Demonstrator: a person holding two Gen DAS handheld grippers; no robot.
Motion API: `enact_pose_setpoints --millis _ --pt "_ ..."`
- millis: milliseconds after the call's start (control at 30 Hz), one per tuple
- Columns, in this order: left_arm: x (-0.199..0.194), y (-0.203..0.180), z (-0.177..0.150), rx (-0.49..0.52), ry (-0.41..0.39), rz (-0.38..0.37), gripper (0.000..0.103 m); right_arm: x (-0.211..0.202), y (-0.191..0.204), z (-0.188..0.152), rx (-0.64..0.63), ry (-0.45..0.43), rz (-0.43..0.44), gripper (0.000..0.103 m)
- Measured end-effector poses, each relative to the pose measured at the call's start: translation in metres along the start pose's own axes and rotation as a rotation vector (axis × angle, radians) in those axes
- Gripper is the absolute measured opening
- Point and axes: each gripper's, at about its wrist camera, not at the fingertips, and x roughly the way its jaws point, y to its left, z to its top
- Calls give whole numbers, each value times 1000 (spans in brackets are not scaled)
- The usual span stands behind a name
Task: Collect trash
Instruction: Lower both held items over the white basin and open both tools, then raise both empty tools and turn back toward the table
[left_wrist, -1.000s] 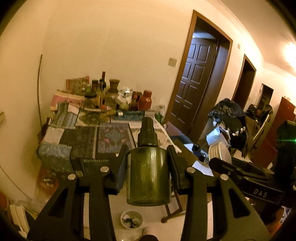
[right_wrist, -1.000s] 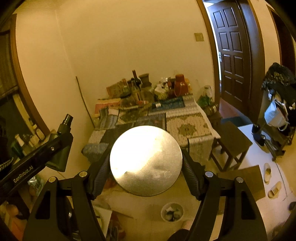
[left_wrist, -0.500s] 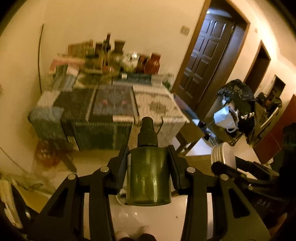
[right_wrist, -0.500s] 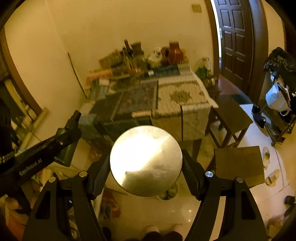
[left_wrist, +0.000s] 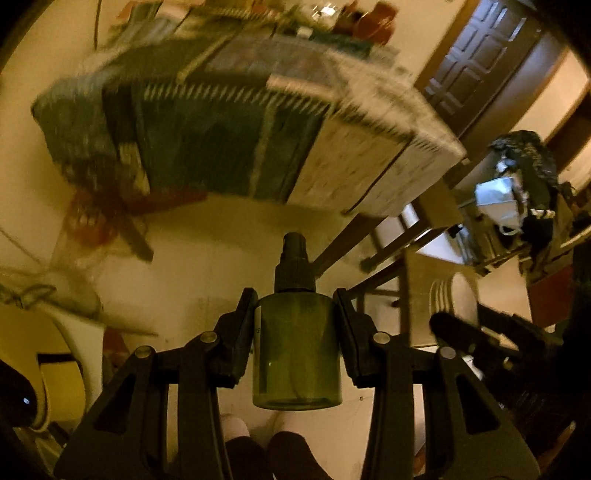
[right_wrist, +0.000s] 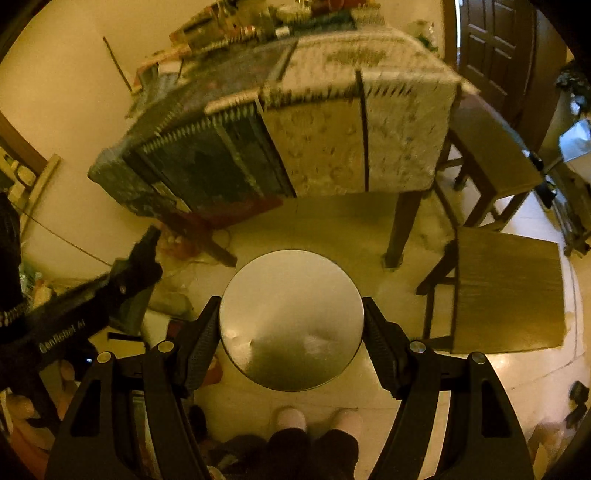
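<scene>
I am holding a green spray bottle clamped in the left tongs and a round metal tin clamped in the right tongs, both over the floor near the desk. No bin is showing, so I am aiming to find it before letting go.

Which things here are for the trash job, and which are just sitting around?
For the job:
- green spray bottle, clamped in the left gripper
- round metal tin, clamped in the right gripper

Just around:
- cloth-covered table
- wooden stools
- brown door
</scene>
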Motion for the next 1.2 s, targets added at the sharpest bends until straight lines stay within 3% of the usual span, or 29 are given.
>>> enact_pose_setpoints --millis 200,267,633,733,800,967,1200 --pt "50 26 -13 -35 55 34 41 46 -4 6 -33 25 92 71" --pt "64 31 -14 -39 72 37 41 60 -7 7 -17 50 116 77" --pt "111 8 -2 -24 170 -60 41 70 -40 14 29 92 50 77" --pt "118 -3 4 -1 190 -57 48 63 -48 18 49 87 32 77" --pt "118 -11 7 26 188 -25 54 58 -50 21 56 81 26 77" --pt "105 -20 14 63 189 -13 54 40 -44 26 61 58 11 77" --pt "44 -29 30 114 126 0 54 -7 -24 33 54 13 -7 77"
